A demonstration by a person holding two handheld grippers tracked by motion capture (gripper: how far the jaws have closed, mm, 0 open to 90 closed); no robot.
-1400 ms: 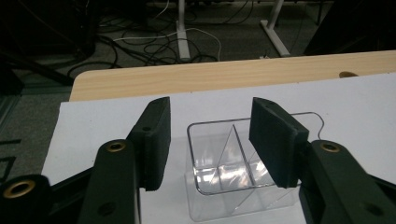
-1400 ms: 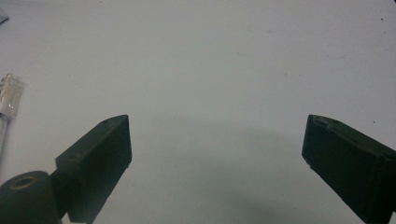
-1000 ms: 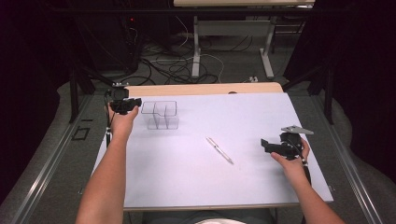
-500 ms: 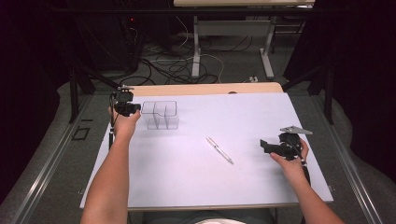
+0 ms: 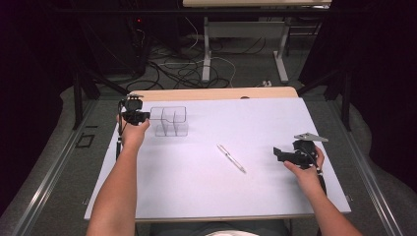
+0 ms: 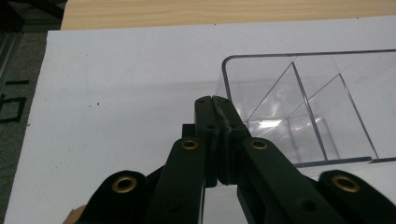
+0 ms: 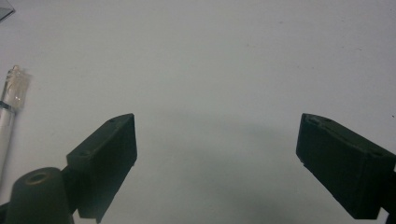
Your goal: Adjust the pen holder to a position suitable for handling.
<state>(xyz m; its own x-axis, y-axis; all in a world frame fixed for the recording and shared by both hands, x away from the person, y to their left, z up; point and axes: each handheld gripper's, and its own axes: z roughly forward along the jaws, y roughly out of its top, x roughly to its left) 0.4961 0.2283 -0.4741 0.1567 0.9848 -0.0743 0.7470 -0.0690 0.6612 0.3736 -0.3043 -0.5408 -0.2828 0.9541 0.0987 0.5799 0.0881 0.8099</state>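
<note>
White table (image 5: 196, 191); left gripper (image 6: 215, 103) clamps clear box (image 6: 299, 107) wall.

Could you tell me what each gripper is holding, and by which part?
The left gripper is shut on the clear organizer, pinching its near-left wall. The right gripper holds nothing.

Dark room, cables (image 5: 182, 69) on grey floor (image 5: 64, 162) behind table (image 5: 211, 93).

black tongs (image 6: 215, 105) with brass rivets; forearms bare, no sleeves.
</note>
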